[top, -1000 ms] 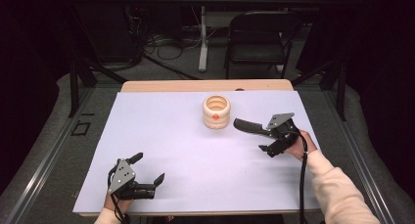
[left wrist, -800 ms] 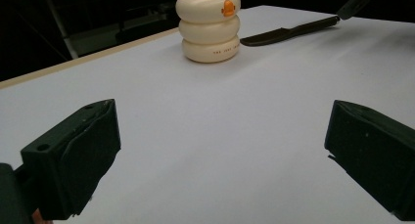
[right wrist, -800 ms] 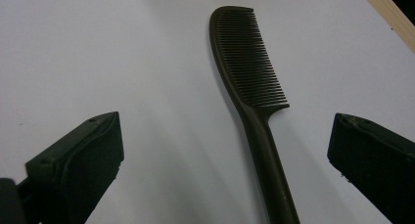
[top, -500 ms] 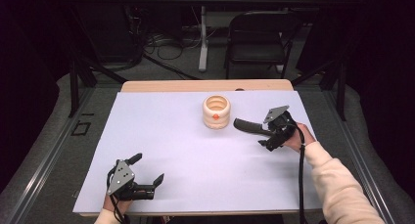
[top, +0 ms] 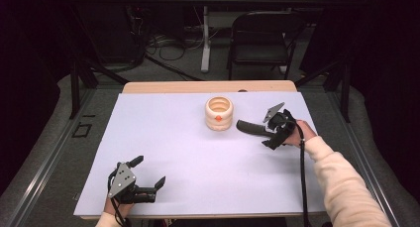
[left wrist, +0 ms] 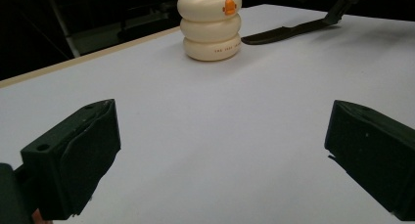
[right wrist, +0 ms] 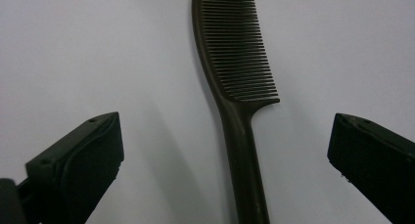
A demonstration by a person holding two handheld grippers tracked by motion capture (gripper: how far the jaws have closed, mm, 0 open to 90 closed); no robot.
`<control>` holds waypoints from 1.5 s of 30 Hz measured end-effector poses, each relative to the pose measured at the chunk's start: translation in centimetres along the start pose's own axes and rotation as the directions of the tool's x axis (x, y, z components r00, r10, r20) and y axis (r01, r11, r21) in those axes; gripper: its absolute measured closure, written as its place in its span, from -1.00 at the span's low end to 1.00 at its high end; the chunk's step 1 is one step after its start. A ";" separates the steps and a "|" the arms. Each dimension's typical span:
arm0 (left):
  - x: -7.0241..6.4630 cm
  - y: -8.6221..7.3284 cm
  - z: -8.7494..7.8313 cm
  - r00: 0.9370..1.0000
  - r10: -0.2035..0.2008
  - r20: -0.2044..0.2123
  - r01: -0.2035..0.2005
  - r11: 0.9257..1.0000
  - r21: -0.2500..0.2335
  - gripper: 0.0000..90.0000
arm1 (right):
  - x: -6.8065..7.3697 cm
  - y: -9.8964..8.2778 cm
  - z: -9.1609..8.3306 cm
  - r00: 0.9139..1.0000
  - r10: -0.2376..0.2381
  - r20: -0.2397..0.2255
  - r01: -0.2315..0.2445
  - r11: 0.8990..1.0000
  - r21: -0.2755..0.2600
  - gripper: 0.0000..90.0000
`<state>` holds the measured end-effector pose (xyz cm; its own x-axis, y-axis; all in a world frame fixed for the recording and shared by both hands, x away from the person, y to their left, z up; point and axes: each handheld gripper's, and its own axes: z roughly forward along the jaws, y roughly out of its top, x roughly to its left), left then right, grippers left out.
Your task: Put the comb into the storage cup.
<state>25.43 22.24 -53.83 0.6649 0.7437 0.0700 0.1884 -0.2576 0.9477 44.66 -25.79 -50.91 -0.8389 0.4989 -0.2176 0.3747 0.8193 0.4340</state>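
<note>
My right gripper (top: 270, 130) over comb (right wrist: 238, 82), jaws spread wide, one either side of handle, not touching it. Comb dark, flat on white sheet (top: 198, 157), teeth end pointing toward cream ringed cup (top: 219, 113), just beside it. Cup upright at far middle of sheet, orange mark on side. My left gripper (top: 143, 180) resting at near left edge of sheet, jaws wide apart, nothing between them, well apart from comb and cup.
</note>
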 end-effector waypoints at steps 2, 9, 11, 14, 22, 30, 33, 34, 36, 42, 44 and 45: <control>0.0 0.0 0.0 1.000 -0.002 0.001 0.002 1.000 0.000 -0.99 | 0.0 0.0 0.4 1.000 -0.010 -0.011 0.010 1.000 0.030 -0.92; 0.0 0.0 0.0 1.000 0.002 0.003 -0.002 1.000 0.005 -0.99 | -0.1 0.2 0.7 0.998 -0.067 -0.012 0.068 0.994 0.089 -0.48; 0.0 0.0 0.0 1.000 0.002 0.003 -0.002 1.000 0.005 -0.99 | -0.2 0.3 0.9 0.996 -0.086 -0.006 0.087 0.991 0.101 -0.41; 0.0 0.0 0.0 1.000 0.002 0.003 -0.002 1.000 0.006 -0.99 | -0.2 0.4 0.9 0.995 -0.097 -0.009 0.097 0.988 0.116 -0.31; 0.0 0.0 0.0 1.000 0.002 0.006 -0.002 1.000 0.007 -0.99 | -1.7 1.4 1.1 0.993 -0.113 -0.046 0.119 0.979 0.164 0.07; 0.0 0.0 0.0 1.000 0.001 0.007 -0.001 1.000 0.009 -1.00 | -2.1 2.1 1.8 0.986 -0.140 -0.095 0.158 0.961 0.225 0.23; 0.0 0.0 0.0 1.000 0.001 0.009 -0.001 1.000 0.009 -0.99 | -2.2 2.5 2.2 0.986 -0.134 -0.103 0.157 0.955 0.253 0.29; 0.0 0.0 0.0 1.000 0.002 0.009 -0.002 1.000 0.010 -0.99 | -2.3 2.6 2.2 0.984 -0.140 -0.112 0.166 0.948 0.271 0.30; 0.0 0.0 0.0 1.000 0.003 0.010 -0.003 1.000 0.010 -0.99 | -2.3 2.7 2.4 0.984 -0.140 -0.114 0.168 0.942 0.289 0.35; 0.0 0.0 0.0 1.000 0.003 0.011 -0.004 1.000 0.012 -1.00 | -2.2 2.4 3.6 0.985 -0.114 -0.127 0.146 0.949 0.279 0.41; 0.0 0.0 0.0 1.000 0.004 0.012 -0.004 1.000 0.013 -0.99 | -2.4 2.6 3.4 0.981 -0.129 -0.143 0.169 0.931 0.324 0.42; 0.0 0.0 0.0 1.000 0.003 0.012 -0.003 1.000 0.012 -1.00 | -2.3 2.6 3.5 0.984 -0.108 -0.141 0.150 0.930 0.335 0.43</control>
<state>25.38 22.23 -53.87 0.6739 0.7356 0.0693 0.1952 -0.2677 0.9435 48.94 -23.86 -52.32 -0.9218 0.3625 -0.1376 0.3548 0.9317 0.0778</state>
